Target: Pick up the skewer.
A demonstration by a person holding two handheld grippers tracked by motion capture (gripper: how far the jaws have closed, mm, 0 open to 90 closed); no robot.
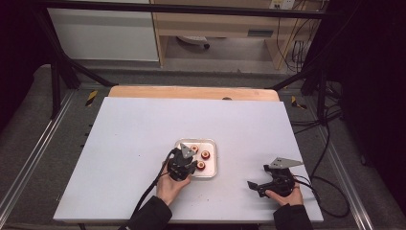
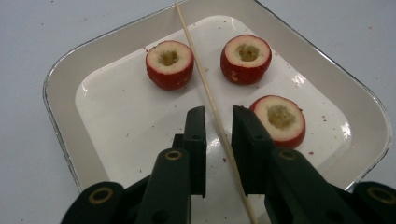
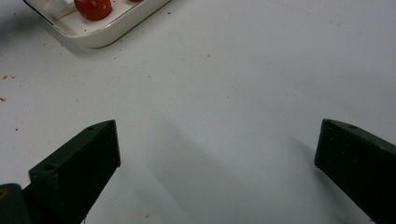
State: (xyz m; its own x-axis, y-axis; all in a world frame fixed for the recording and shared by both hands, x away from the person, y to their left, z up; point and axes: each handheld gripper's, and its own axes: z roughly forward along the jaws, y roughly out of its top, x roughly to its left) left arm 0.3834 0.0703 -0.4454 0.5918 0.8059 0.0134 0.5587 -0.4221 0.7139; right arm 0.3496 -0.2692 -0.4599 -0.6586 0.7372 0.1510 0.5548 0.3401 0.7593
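Note:
A white tray (image 2: 60, 70) holds three red fruit halves with hollowed pale centres: one at the back left (image 2: 169, 64), one at the back right (image 2: 246, 59) and one on the right (image 2: 280, 120). A thin wooden skewer (image 2: 201, 74) lies across the tray and runs between the jaws of my left gripper (image 2: 218, 116). The jaws stand narrow, with a gap on each side of the stick, so the gripper is open. From above, the left gripper (image 1: 183, 163) is over the tray's near left part (image 1: 210, 143). My right gripper (image 3: 217, 140) is wide open over bare table, right of the tray (image 3: 102, 39).
The white tabletop (image 1: 143, 129) spreads wide on all sides of the tray, with small red crumbs near it. A wooden strip (image 1: 191, 92) lines the far edge. Cables (image 1: 330, 187) trail off the table's right side, near the right gripper (image 1: 257, 176).

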